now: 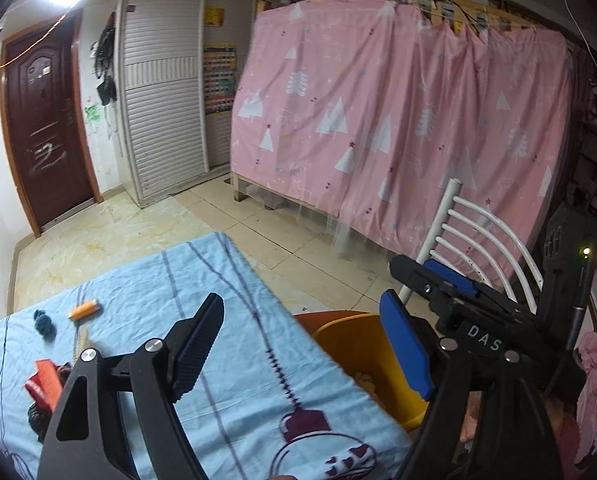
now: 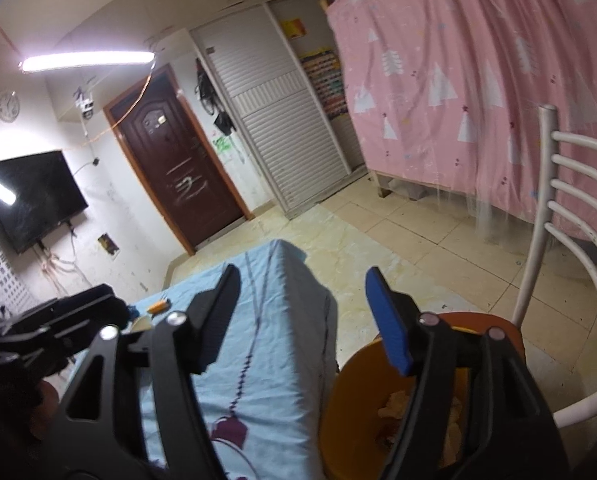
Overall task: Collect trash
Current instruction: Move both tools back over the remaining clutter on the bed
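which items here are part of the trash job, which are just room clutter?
Job:
- yellow bin, crumpled scraps inside
- orange tube on the blue sheet
- dark crumpled bit
- red packet
- left gripper, right gripper, jaws open, empty

Clutter:
- white chair
- pink curtain
- TV
- door

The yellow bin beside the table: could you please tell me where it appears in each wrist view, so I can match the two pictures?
Left wrist view: the yellow bin sits low and right of centre, beside the blue-sheeted table's edge, partly behind the blue pad.
Right wrist view: the bin is at bottom right, crumpled scraps inside, partly hidden.
Shared landmark: the white chair back just beyond it.
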Demonstrator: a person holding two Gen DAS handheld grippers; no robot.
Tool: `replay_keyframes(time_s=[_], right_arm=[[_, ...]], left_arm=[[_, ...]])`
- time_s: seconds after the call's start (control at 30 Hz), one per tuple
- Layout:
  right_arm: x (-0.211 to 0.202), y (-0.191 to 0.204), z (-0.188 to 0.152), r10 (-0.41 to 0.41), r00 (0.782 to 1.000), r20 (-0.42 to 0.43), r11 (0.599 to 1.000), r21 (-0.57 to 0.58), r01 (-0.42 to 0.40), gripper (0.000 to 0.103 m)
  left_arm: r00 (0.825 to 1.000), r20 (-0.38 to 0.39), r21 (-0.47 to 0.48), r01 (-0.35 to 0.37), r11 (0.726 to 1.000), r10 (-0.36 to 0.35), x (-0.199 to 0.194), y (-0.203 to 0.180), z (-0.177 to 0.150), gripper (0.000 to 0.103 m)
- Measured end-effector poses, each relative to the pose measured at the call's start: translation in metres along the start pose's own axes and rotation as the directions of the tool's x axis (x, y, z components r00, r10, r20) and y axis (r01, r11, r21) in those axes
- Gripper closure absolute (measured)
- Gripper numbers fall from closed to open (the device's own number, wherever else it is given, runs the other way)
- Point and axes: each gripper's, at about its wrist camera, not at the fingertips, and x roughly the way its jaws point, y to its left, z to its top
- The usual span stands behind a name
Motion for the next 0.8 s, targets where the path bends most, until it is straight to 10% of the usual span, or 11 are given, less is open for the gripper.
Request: replay_keyframes(time_s=[0.8], right_arm=[[0.053, 0.146, -0.046, 0.138, 0.966, -0.219, 0.947, -0.255, -0.194, 0.031]], left_arm=[[0.979, 0.005, -0.186, -0.198, 0.962, 0.202, -0.081, 0.149, -0.052, 0.026]])
